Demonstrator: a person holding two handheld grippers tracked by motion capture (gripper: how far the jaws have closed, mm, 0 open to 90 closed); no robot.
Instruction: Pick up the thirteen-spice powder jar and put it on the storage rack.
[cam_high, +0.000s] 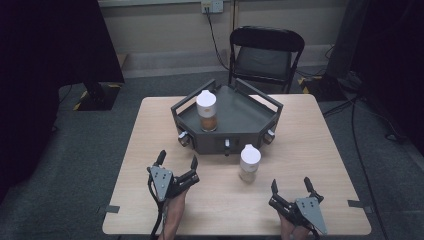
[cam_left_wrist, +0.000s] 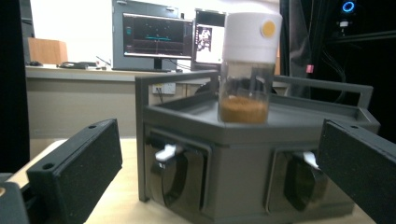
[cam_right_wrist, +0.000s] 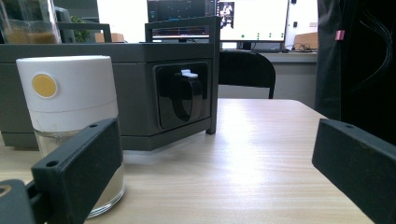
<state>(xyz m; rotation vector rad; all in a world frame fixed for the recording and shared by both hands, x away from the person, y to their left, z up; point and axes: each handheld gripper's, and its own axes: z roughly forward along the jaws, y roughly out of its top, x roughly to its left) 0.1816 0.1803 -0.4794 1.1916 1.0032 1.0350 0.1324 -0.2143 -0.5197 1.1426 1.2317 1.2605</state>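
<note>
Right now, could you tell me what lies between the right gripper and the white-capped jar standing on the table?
Nothing: in the high view, bare tabletop separates the open right gripper from the jar. In the right gripper view the jar stands beside one of the jaws, not between them.

White-lidded jar (cam_right_wrist: 70, 135) beside grey tray (cam_right_wrist: 140, 70); wooden table (cam_right_wrist: 243, 177)

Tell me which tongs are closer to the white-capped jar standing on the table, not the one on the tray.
Right. The right tongs sit open just right of and in front of the jar on the table. The left tongs, also open, are farther off to its left.
</note>
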